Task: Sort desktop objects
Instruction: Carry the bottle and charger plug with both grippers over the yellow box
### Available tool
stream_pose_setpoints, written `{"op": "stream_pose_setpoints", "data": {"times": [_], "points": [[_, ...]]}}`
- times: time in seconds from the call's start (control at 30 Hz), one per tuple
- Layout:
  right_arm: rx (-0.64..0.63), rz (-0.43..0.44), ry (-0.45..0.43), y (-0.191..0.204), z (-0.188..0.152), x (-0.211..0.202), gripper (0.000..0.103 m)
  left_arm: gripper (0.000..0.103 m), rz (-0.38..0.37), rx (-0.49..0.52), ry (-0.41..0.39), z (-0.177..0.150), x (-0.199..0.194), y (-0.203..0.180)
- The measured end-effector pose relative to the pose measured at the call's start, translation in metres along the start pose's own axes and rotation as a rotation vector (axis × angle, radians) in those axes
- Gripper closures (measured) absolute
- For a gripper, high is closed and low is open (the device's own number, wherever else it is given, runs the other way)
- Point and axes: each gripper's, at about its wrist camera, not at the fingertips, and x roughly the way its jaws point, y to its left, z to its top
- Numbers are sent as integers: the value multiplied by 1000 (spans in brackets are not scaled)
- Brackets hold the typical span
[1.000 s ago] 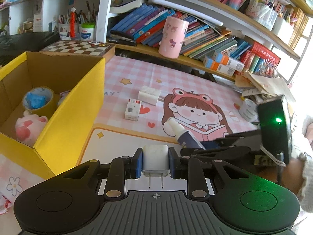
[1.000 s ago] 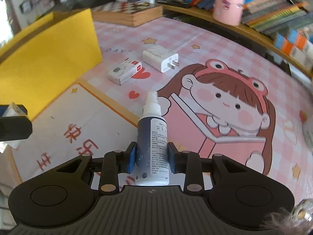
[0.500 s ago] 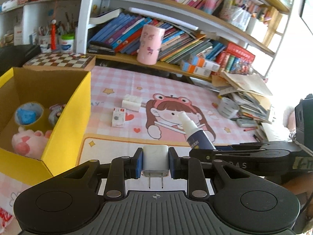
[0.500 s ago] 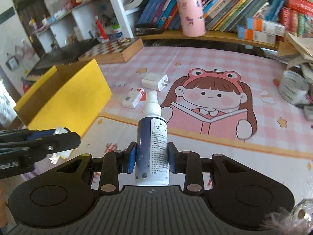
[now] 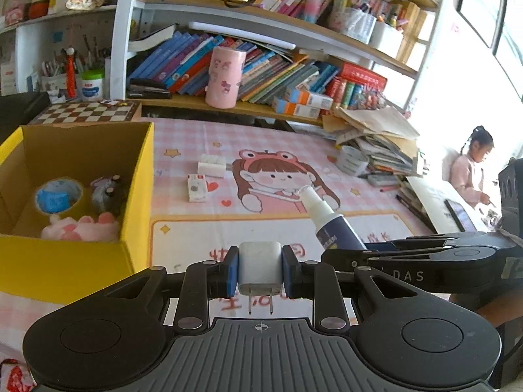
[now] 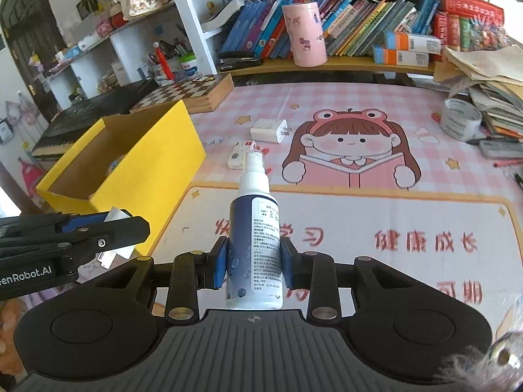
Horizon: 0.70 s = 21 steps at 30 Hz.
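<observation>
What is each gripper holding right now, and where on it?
The left gripper clamps a white charger plug by its flat sides, prongs toward the camera. The right gripper clamps a spray bottle around its lower body, nozzle pointing away.

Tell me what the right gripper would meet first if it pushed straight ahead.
Probably the pink desk mat: the right gripper, clamped on the navy spray bottle, points down at it. Depth is uncertain.
</observation>
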Motion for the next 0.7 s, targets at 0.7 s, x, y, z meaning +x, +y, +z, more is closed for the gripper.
{"op": "stream_pose_setpoints", "data": {"times": [0.7], "points": [[99,-101,114,103,-106,-31,73,78,-106,66,97,-78,-76,42]]}}
